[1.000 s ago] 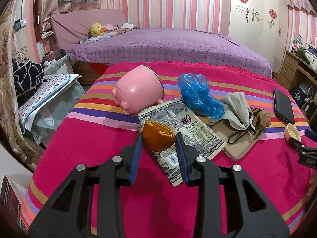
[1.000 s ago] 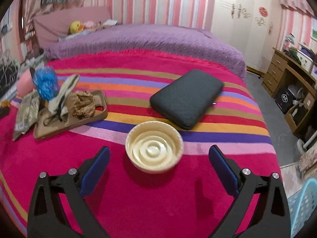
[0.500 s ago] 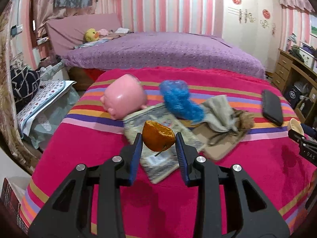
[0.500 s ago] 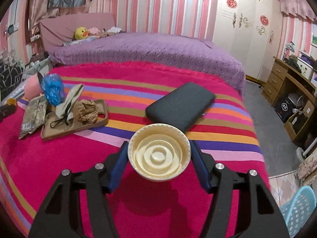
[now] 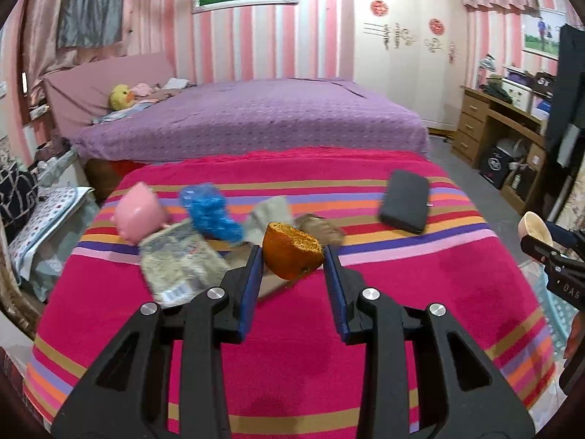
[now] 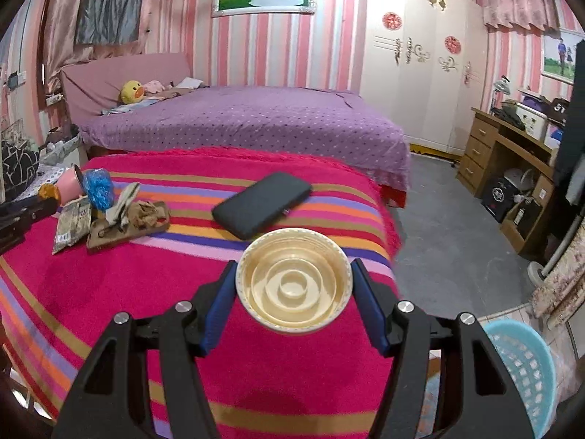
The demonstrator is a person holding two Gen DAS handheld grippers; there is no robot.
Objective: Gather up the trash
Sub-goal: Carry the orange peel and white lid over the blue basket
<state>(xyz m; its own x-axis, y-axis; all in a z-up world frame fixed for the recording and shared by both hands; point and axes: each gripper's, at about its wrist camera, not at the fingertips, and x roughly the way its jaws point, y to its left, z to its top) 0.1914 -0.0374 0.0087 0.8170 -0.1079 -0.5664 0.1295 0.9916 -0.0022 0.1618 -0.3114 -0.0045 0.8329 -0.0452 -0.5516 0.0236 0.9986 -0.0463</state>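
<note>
1. The left tongs [image 5: 292,278] pinch a half orange peel [image 5: 292,256] between their blue pads, its ragged cut edge turned up and to the right. The peel hangs in the air above the striped blanket [image 5: 292,347].
2. The right tongs [image 6: 293,296] pinch a cream paper bowl [image 6: 293,289] by its rim on both sides, its open side facing the camera. It is held over the blanket's right edge [image 6: 256,366].
3. In the left view the right tongs [image 5: 548,252] show at the far right edge with the bowl [image 5: 532,226]; in the right view the left tongs [image 6: 22,212] show at the far left with the peel [image 6: 49,192].
4. Beyond the peel, on the blanket, lies a heap of trash, blurred in the left view: a snack wrapper [image 5: 179,259], a blue crumpled bag [image 5: 212,212], a grey cloth [image 5: 270,216] and a brown wad [image 5: 321,226].
5. In the right view the cloth [image 6: 122,201] and the wad [image 6: 146,212] lie on a brown tray [image 6: 120,234], with the wrapper [image 6: 73,223] just beside it on the left.
6. A pink cup [image 5: 137,216] lies on its side at the heap's left end.
7. A dark flat case [image 6: 261,208] lies apart from the heap, between it and the bowl.
8. A pale blue basket [image 6: 523,376] stands on the floor at the lower right, near the right tongs.
9. A bed [image 6: 248,120] with a purple cover stands behind.
</note>
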